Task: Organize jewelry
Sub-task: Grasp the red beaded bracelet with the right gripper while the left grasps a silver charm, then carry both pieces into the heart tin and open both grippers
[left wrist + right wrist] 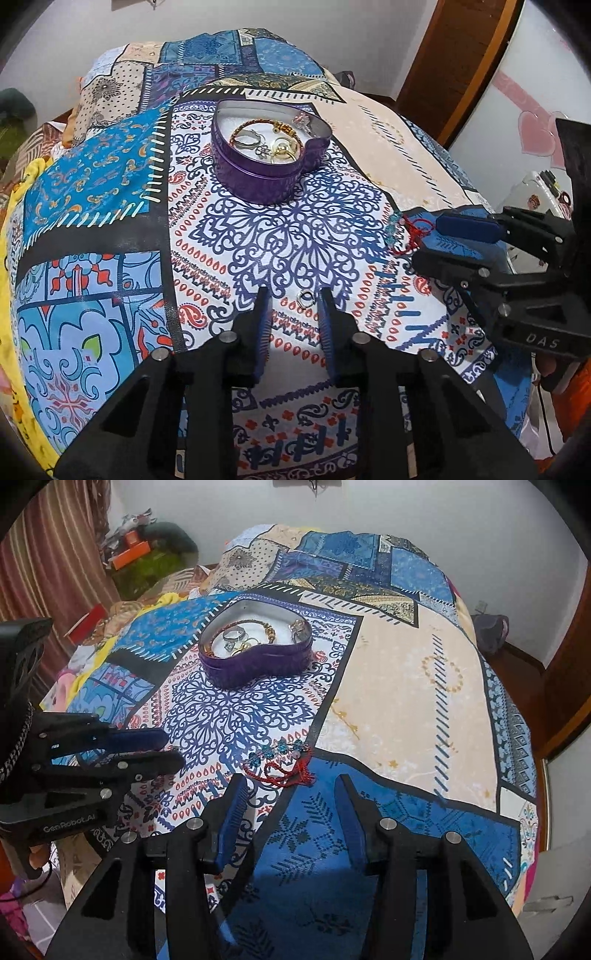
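A purple heart-shaped tin (pixel 258 177) stands open on the patterned bedspread, holding rings, bangles and earrings; it also shows in the right wrist view (pixel 255 664). A small silver ring (pixel 306 297) lies on the cloth just ahead of my open, empty left gripper (pixel 293 295), between its fingertips. A red cord bracelet with blue beads (pixel 280 764) lies just ahead of my open, empty right gripper (pixel 291 782); it shows in the left wrist view (pixel 402 232) beside the right gripper (pixel 428 236). The left gripper (pixel 166 749) shows at the left in the right wrist view.
The patchwork bedspread (pixel 388 686) covers the bed (pixel 92 177). A wooden door frame (pixel 454 62) stands at the right. Striped curtains (pixel 55 554) and clutter (pixel 136 550) lie beyond the bed's far left. Pillows rise at the far end (pixel 332 550).
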Demonstrator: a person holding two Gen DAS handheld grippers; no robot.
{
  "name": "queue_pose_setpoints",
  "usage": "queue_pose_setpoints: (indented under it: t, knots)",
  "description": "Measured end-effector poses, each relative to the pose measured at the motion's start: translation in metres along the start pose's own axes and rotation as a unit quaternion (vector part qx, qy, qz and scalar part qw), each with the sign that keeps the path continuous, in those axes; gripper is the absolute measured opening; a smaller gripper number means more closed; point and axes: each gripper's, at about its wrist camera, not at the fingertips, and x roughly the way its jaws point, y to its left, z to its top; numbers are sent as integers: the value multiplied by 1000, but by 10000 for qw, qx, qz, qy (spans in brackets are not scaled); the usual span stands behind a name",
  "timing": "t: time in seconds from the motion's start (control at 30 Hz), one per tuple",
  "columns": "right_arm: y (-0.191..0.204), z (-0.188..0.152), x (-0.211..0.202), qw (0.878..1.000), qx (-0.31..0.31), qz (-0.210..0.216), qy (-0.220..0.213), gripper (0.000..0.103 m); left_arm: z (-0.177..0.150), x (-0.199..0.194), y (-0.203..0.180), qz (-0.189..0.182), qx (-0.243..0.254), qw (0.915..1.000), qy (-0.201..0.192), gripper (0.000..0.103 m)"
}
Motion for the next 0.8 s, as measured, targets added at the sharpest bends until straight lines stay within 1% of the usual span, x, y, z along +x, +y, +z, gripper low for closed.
queue_pose_setpoints:
  t: [0.07, 0.13, 0.37, 0.43, 0.5, 0.6, 0.8]
  knots:
    - [0, 0, 1, 10000, -3, 8, 15, 46, 0, 1, 0, 12, -4, 10000, -22, 19]
    - [0, 0, 1, 10000, -18, 18, 20, 46, 1, 1, 1, 52, 45, 10000, -43, 14]
    - [0, 5, 6, 9999, 5, 127, 50, 48, 1, 2, 0, 42, 135, 9999, -68, 12]
    - [1, 8, 9, 9999, -1, 144, 65, 48, 1, 2, 0, 60, 160, 9998, -89, 9]
    - [2, 9, 13, 9997, 2, 199, 103, 48, 1, 2, -1, 58, 195, 9997, -121, 9]
    - [5, 11, 18, 9997, -71, 170, 150, 48, 1, 0, 0, 55, 228, 9996, -134, 9]
    - [5, 14, 21, 9994, -194, 245, 117, 47, 2, -7, 2, 51, 171, 9995, -245, 9]
